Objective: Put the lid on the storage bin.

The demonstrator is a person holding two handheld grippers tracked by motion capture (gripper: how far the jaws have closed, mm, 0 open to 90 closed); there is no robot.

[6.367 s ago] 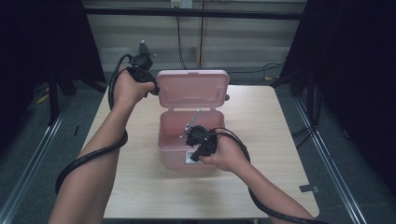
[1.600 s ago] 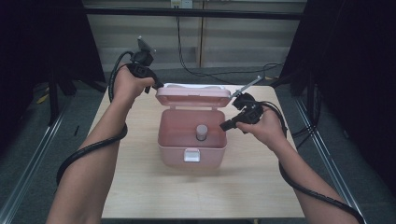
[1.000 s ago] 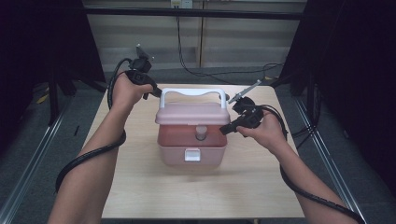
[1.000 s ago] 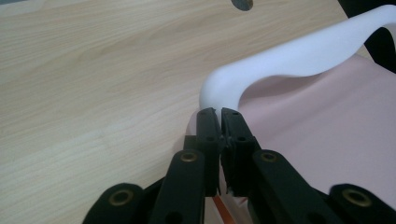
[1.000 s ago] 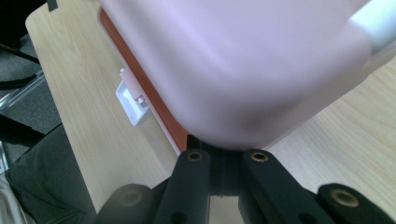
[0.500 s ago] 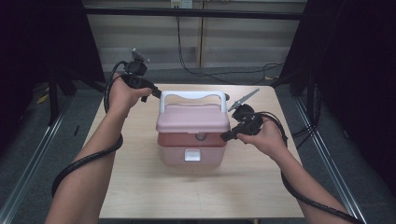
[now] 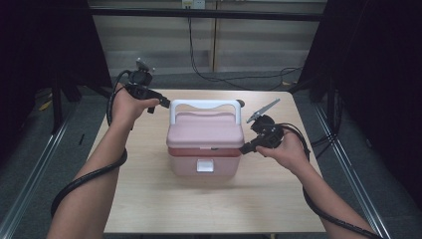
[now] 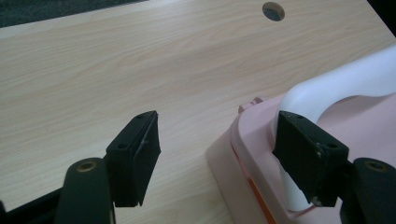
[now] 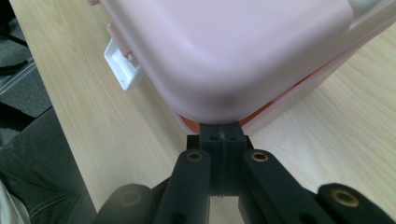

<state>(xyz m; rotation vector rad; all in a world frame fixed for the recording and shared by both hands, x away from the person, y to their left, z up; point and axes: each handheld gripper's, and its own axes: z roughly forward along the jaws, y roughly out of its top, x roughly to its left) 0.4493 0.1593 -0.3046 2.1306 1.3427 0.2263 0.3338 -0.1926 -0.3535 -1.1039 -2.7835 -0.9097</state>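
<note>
Left gripper (image 8: 215, 158), jaws just opened apart, has let go of the white handle (image 7: 206, 105); pink box (image 7: 205, 144) lid now down, right gripper (image 9: 223, 140) pressed together beneath its corner.

A pale pink box (image 7: 205, 144) with a white handle (image 7: 204, 105) and white latch (image 7: 204, 166) sits on light woodgrain table (image 7: 149, 199).

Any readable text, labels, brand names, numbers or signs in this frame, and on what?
None can be read.
The pink box, its lid down, shows plain plastic, with no print on the white handle or the white latch.
The table is bare wood grain.
The left gripper and right gripper bear no marking.
</note>
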